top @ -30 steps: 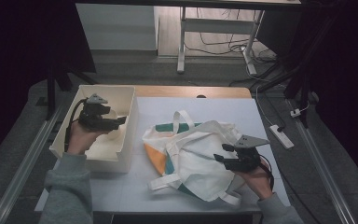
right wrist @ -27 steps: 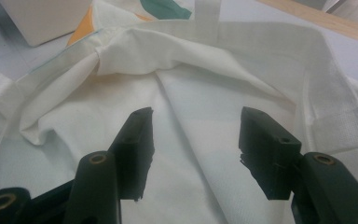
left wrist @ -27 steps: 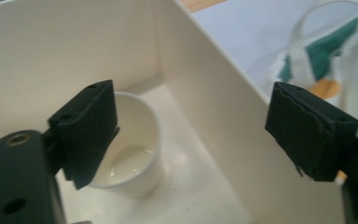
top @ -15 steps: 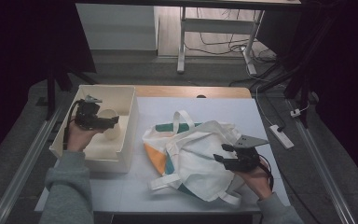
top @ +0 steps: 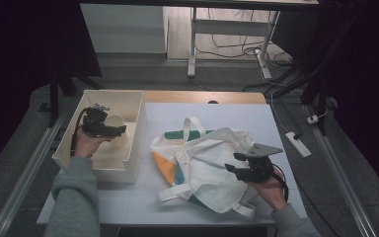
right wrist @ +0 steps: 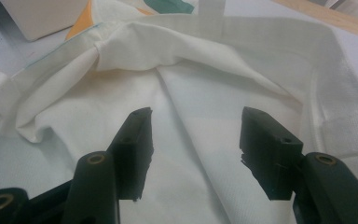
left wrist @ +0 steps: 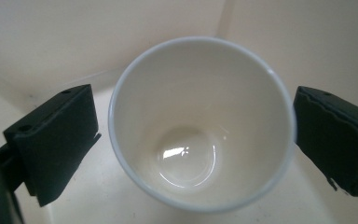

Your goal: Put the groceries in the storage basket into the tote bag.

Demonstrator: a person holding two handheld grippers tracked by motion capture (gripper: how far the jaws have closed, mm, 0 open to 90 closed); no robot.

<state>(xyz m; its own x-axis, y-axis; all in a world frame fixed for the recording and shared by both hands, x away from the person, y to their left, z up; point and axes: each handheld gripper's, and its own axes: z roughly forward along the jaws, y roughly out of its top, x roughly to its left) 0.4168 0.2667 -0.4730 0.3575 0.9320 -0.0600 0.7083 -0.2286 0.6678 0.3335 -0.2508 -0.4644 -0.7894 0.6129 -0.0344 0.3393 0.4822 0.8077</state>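
Observation:
A white cup (left wrist: 200, 126) stands upright in the cream bin (top: 137, 123) at the table's left. My left gripper (left wrist: 196, 140) reaches down into the bin (left wrist: 51, 37). Its jaws have just been opening, and they now stand wide on either side of the cup's rim without pressing it. From above, the left gripper (top: 118, 130) points at the cup (top: 113, 122). A white tote bag (top: 207, 158) with green and orange patches lies in the middle of the table. My right gripper (top: 234, 168) hovers open over the bag's mouth (right wrist: 214, 70), nothing between its fingers.
The bin's near wall has a low notch. The white table (top: 227, 111) has a wooden strip (top: 202, 97) along its far edge. A power strip (top: 297, 144) lies off the right side. Metal rails run along both sides.
My left gripper has sunk lower into the bin, toward the cup. The right gripper and the bag have not moved.

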